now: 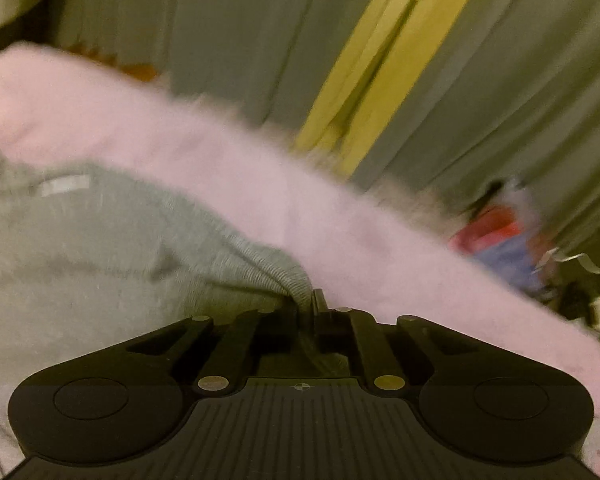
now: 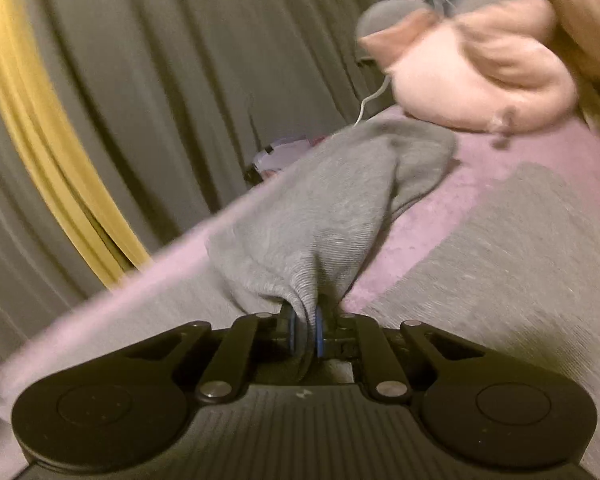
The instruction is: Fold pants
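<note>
On the pink bed cover we have the soft, limp grey pants pinched at ribbed edges by both clenched tools, left tool and right tool, judging hems the surest hold.

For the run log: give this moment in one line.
stage: grasp | left tongs: shut on grey pants | right tongs: shut on grey pants | surface: pink blanket

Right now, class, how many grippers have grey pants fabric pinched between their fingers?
2. The left gripper pinches a ribbed edge of the grey pants over the pink blanket. The right gripper clamps another bunched part of that fabric.
</note>
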Motion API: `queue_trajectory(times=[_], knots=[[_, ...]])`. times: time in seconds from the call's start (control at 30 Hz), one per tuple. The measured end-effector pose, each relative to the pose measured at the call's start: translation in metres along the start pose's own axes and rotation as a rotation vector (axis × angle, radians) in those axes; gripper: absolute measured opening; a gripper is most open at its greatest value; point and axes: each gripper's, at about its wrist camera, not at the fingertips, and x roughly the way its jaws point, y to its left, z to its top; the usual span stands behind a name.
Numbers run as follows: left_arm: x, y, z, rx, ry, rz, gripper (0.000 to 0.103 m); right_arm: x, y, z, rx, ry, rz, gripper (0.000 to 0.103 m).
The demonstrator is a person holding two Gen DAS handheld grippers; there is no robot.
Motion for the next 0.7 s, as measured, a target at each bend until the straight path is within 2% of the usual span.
queue_trajectory(times=[0.07,0.13,0.2,0.23,0.3,0.4,0.47,0.53,0.57,0.6,0.63,0.67,0.7], knots=[[-0.046,-0.005,-0.009,0.076,-0.086,-0.028,0.008,-0.029,-0.002,0.019,0.047,-0.039,0.053,0.008],[-0.099,-0.006,-0.032,0.141,-0.186,-0.054,0.009,-0.06,-0.012,0.035,0.088,-0.07,0.102,0.008],[-0.157,0.006,-0.072,0.142,-0.276,-0.116,0.009,-0.092,-0.03,0.045,0.107,-0.06,0.126,0.008],[-0.179,0.015,-0.094,0.136,-0.294,-0.14,0.009,-0.104,-0.039,0.047,0.111,-0.044,0.122,0.009],[-0.21,0.032,-0.148,0.11,-0.271,-0.153,0.01,-0.126,-0.062,0.048,0.115,0.008,0.089,0.009],[-0.215,0.051,-0.223,0.102,-0.161,-0.105,0.011,-0.135,-0.093,0.039,0.095,0.092,-0.033,0.009],[-0.201,0.058,-0.254,0.11,-0.073,-0.034,0.014,-0.127,-0.11,0.03,0.116,0.174,-0.121,0.009],[-0.186,0.07,-0.27,0.082,-0.013,0.006,0.017,-0.118,-0.124,0.02,0.146,0.24,-0.197,0.009],[-0.183,0.074,-0.271,0.067,-0.005,0.031,0.024,-0.116,-0.131,0.018,0.169,0.252,-0.222,0.009],[-0.181,0.078,-0.269,0.049,-0.008,0.052,0.041,-0.117,-0.136,0.016,0.209,0.26,-0.232,0.01],[-0.183,0.083,-0.265,0.026,-0.025,0.063,0.054,-0.117,-0.14,0.014,0.24,0.262,-0.218,0.011],[-0.188,0.091,-0.259,0.0,-0.056,0.075,0.079,-0.119,-0.142,0.013,0.262,0.258,-0.21,0.011],[-0.193,0.098,-0.249,-0.028,-0.098,0.094,0.088,-0.119,-0.143,0.013,0.268,0.259,-0.217,0.011]])
